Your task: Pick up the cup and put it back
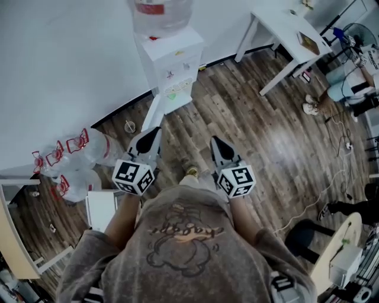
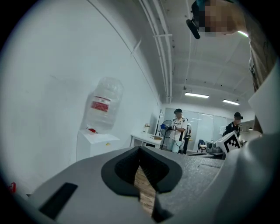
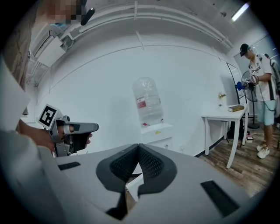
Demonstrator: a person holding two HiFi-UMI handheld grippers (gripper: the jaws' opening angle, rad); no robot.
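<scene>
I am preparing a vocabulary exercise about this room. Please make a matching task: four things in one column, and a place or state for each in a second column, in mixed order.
Things
1. water dispenser
2. white table
3. red-handled bottles
4. left gripper

Places or states
A. shut, with nothing between its jaws
B. on the floor, at the left side of the head view
C. against the wall, with a big bottle on top
D. a flat brown thing lies on it

Pairs: 1-C, 2-D, 3-B, 4-A
</scene>
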